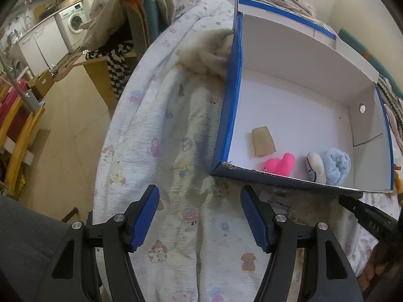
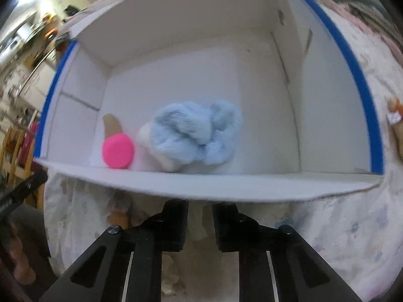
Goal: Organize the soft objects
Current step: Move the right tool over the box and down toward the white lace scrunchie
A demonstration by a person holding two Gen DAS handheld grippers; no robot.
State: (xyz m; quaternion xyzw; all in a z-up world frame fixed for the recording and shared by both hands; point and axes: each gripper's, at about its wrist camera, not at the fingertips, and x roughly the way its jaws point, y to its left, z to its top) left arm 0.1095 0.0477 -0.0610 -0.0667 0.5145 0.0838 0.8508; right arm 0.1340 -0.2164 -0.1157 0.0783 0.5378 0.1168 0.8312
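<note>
My left gripper (image 1: 200,216) gapes wide and empty, my right gripper (image 2: 200,226) narrow, apparently pinching something pale; I should clear the box (image 2: 226,186) wall before releasing

A home: washing machine (image 1: 74,21), quilted bedspread (image 1: 161,136).

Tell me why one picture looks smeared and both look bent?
Right wrist view: motion blur softens the box rim and blue towel. Left wrist view: sharp, with even indoor light. Both: fisheye lens bows straight edges and darkens the corners.
</note>
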